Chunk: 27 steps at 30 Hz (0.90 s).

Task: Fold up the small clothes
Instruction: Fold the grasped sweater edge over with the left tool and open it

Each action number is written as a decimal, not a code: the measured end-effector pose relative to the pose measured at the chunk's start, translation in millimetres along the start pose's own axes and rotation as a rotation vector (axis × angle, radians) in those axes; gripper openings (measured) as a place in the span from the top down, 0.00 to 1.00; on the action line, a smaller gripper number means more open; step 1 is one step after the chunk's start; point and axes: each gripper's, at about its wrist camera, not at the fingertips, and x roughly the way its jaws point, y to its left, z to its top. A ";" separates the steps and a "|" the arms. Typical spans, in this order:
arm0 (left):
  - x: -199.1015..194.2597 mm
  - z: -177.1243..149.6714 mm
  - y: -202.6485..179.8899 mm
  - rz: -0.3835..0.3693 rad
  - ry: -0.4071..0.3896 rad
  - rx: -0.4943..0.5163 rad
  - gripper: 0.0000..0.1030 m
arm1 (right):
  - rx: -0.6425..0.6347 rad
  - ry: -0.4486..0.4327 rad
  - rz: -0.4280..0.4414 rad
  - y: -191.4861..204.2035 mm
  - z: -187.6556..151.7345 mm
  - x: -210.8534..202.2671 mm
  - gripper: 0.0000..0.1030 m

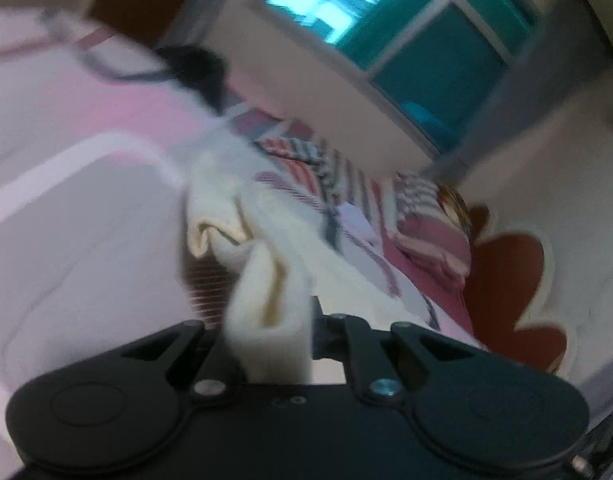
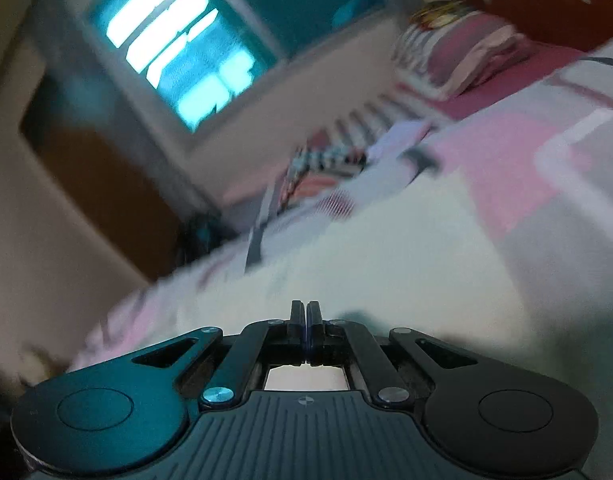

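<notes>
Cream fabric fills the mouth of my left gripper (image 1: 266,344): a bunched edge of the small cream garment (image 1: 262,240) stands up between its fingers, so I read that gripper as clamped on the cloth, though the fingertips themselves are buried in the folds. From there the garment trails away over the bed, rumpled, with one rolled lip curling up just beyond the grip and the rest lying loosely on the pink and white bedspread (image 1: 66,208). My right gripper (image 2: 306,320) has its two fingers pressed flat together; I can see no cloth between them, and pale material, probably the same garment, lies blurred just ahead of it on the bed. Further out in both views are a striped blanket (image 1: 306,176), a pink striped pillow (image 1: 430,236) at the far end of the bed, and the teal window (image 1: 422,40) above. Both pictures are smeared, so fine detail of the cloth is beyond me. My judgement of progress: folding is at an early or middle stage. One edge is lifted and held, but the piece shows no flat, squared shape and no tidy crease. Laying it smooth, bringing the held edge across, and pressing the fold down all look left to do.
</notes>
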 end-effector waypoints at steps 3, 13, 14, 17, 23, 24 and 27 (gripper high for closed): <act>-1.1 -3.3 -40.8 -0.034 0.017 0.114 0.93 | 0.038 -0.058 -0.026 -26.5 18.3 -27.9 1.00; 39.5 -83.5 -160.1 -0.045 0.211 0.435 0.91 | 0.136 -0.117 -0.113 -100.5 48.6 -90.2 1.00; 48.8 -100.2 -172.7 -0.023 0.252 0.514 0.83 | 0.139 -0.111 -0.119 -105.2 48.7 -93.5 1.00; 49.1 -149.7 -207.4 0.021 0.281 0.736 0.45 | 0.151 -0.096 -0.131 -119.7 47.2 -106.1 1.00; 2.9 -135.8 -198.1 -0.159 0.264 0.597 0.36 | 0.157 -0.068 -0.095 -126.3 51.8 -112.4 1.00; -0.1 -119.7 -182.0 -0.147 0.238 0.524 0.34 | 0.143 -0.051 -0.069 -122.1 52.7 -110.8 1.00; 1.4 -73.8 -133.3 -0.064 0.153 0.370 0.31 | 0.091 0.037 0.007 -101.6 51.7 -92.1 0.76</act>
